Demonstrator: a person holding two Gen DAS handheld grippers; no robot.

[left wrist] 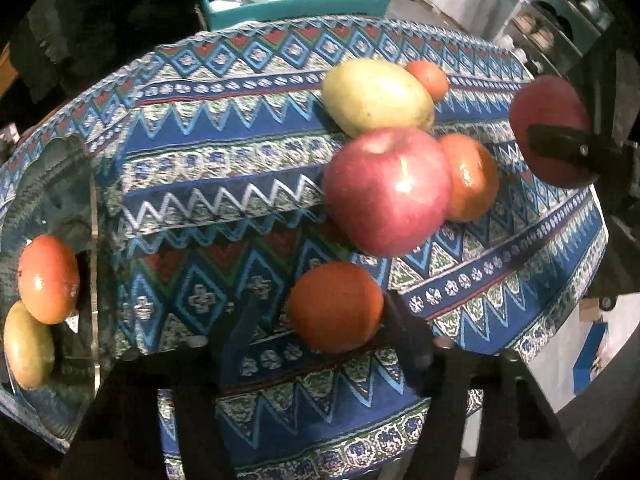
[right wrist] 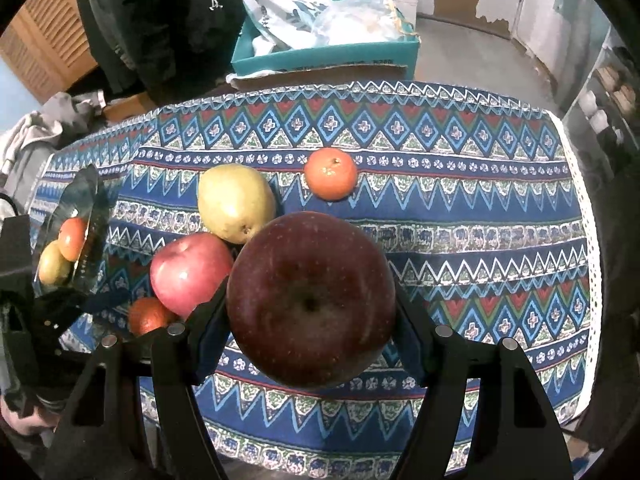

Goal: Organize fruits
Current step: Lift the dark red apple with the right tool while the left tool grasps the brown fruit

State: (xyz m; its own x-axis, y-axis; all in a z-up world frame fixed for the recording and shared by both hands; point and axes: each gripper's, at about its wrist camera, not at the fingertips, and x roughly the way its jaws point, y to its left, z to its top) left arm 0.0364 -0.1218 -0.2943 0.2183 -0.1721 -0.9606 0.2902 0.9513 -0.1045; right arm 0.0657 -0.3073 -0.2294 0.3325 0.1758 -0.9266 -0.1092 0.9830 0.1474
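My right gripper point(right wrist: 312, 316) is shut on a dark red apple point(right wrist: 310, 300) and holds it above the patterned tablecloth point(right wrist: 460, 216); it also shows in the left wrist view point(left wrist: 550, 130). My left gripper point(left wrist: 320, 316) is open around an orange point(left wrist: 335, 306) on the cloth, its fingers point(left wrist: 404, 320) close on both sides. Behind it lie a pink-red apple point(left wrist: 386, 190), a second orange point(left wrist: 472, 178), a yellow-green pear point(left wrist: 376, 96) and a small orange point(left wrist: 428, 78). A glass bowl point(left wrist: 60, 184) at the left holds an orange point(left wrist: 48, 278) and a pear point(left wrist: 28, 348).
A teal box point(right wrist: 324, 54) with plastic bags stands behind the table. Shelves point(right wrist: 608, 92) stand to the right. Dark clothing point(right wrist: 160, 20) hangs at the back left. The table's right edge point(right wrist: 588, 220) has a lace trim.
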